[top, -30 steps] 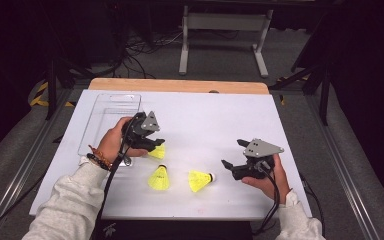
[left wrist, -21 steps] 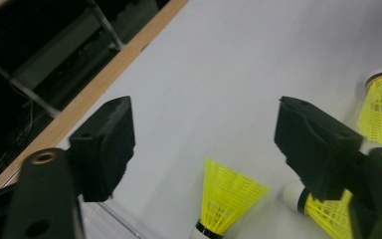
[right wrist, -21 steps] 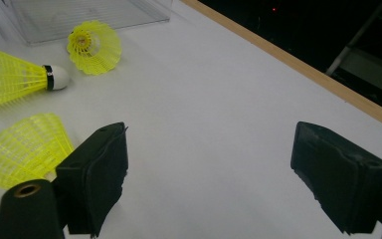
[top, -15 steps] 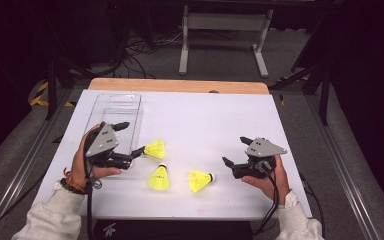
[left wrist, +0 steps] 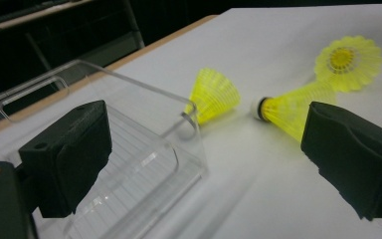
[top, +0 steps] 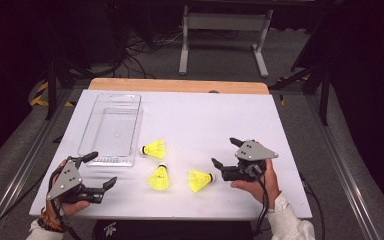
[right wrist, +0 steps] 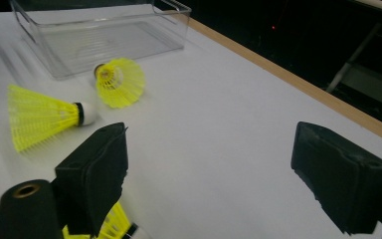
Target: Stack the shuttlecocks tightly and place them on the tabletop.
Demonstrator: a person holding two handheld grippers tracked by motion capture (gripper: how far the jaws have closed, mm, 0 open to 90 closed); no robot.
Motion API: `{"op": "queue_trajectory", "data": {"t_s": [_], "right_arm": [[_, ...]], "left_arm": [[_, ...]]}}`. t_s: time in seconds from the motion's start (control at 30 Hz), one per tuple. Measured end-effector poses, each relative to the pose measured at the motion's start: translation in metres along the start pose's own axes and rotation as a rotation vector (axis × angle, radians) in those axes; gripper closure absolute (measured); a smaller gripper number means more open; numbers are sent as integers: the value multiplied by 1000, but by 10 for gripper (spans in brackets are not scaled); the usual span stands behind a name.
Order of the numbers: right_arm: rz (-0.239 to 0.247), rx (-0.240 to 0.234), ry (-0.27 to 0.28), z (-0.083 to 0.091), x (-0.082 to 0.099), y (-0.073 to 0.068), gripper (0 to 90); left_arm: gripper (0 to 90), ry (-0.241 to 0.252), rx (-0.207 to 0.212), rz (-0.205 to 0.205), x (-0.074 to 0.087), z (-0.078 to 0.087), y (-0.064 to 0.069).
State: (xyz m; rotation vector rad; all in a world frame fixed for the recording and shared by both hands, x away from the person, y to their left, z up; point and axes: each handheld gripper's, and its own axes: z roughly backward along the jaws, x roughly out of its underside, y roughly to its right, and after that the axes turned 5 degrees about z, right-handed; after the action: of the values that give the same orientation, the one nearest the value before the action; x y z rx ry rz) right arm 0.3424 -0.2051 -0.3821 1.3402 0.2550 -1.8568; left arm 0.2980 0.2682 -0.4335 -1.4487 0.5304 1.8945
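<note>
White bench [top: 240, 115] before us — our left tongs [top: 100, 171] have pulled back from the shuttlecocks [top: 155, 149] toward the near edge, empty and apart, like our right tongs [top: 225, 152].

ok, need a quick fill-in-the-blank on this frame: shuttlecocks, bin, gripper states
1. The number of yellow shuttlecocks lying on the white table is ____.
2. The clear plastic bin holds ____ shuttlecocks.
3. The left gripper and the right gripper both have their jaws ____.
4. The shuttlecock nearest the bin lies on the ____, outside the bin.

Missing words: three; no; open; table
</note>
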Motion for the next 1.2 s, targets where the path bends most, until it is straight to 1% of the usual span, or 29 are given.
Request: {"op": "queue_trajectory", "data": {"t_s": [0.03, 0.07, 0.1, 0.13, 0.17, 0.2, 0.23, 0.27, 0.3, 0.33, 0.37, 0.4, 0.43, 0.5, 0.57, 0.63, 0.73, 0.77, 0.8, 0.83, 0.87, 1.0, 1.07, 1.13, 1.2], "right_arm": [[6, -20, -8, -3, -3, -6, 183], [13, -39, -2, -5, -6, -13, 214], [22, -40, 2, -8, -10, -22, 259], [39, -44, -1, -12, -14, -31, 283], [61, -66, -9, -17, -18, -40, 307], [77, -75, -18, -20, -22, -48, 339], [107, -88, -41, -28, -27, -60, 379], [120, -112, -56, -34, -31, -70, 398], [130, -120, -66, -38, -33, -76, 418], [130, -120, -66, -38, -33, -76, 418], [151, -119, -95, -48, -35, -89, 445], [174, -158, -126, -58, -35, -101, 475], [189, -163, -149, -64, -34, -108, 487], [210, -184, -177, -74, -32, -117, 514], [217, -189, -201, -79, -31, -121, 529], [219, -186, -212, -83, -31, -125, 582], [221, -185, -224, -87, -29, -127, 586], [229, -184, -240, -91, -27, -128, 635], [231, -175, -249, -92, -26, -129, 638], [224, -163, -247, -94, -26, -129, 659], [237, -157, -249, -95, -26, -129, 719], [220, -109, -262, -97, -25, -127, 830], [225, -88, -259, -97, -25, -126, 884], [223, -76, -246, -96, -26, -124, 900], [217, -79, -242, -95, -26, -122, 900]], "left_arm": [[67, -2, 5, 13, 5, 3, 1], [68, -15, 12, 14, 9, 6, 0], [67, -15, 12, 14, 9, 6, 0], [66, -30, 6, 15, 12, 8, 1], [68, -28, 10, 29, 17, 11, -1], [67, -33, 19, 36, 19, 11, -3], [63, -34, 15, 32, 19, 11, -3], [61, -30, 16, 33, 19, 11, -4], [61, -23, 29, 40, 20, 11, -5], [60, -23, 29, 40, 20, 11, -5], [60, -30, 30, 40, 20, 11, -5], [59, -30, 31, 38, 20, 11, -5], [59, -28, 38, 39, 21, 11, -5], [58, -33, 40, 44, 21, 10, -6], [58, -36, 45, 50, 21, 9, -7], [58, -42, 45, 52, 22, 7, -7], [58, -46, 53, 51, 22, 6, -7], [59, -52, 53, 52, 22, 5, -6], [60, -53, 57, 53, 22, 5, -7], [61, -55, 59, 54, 22, 5, -7], [61, -54, 54, 53, 22, 5, -6], [62, -59, 64, 57, 22, 5, -7], [63, -55, 73, 62, 23, 5, -8], [63, -53, 80, 65, 23, 5, -8], [63, -53, 80, 66, 23, 5, -8]]}}
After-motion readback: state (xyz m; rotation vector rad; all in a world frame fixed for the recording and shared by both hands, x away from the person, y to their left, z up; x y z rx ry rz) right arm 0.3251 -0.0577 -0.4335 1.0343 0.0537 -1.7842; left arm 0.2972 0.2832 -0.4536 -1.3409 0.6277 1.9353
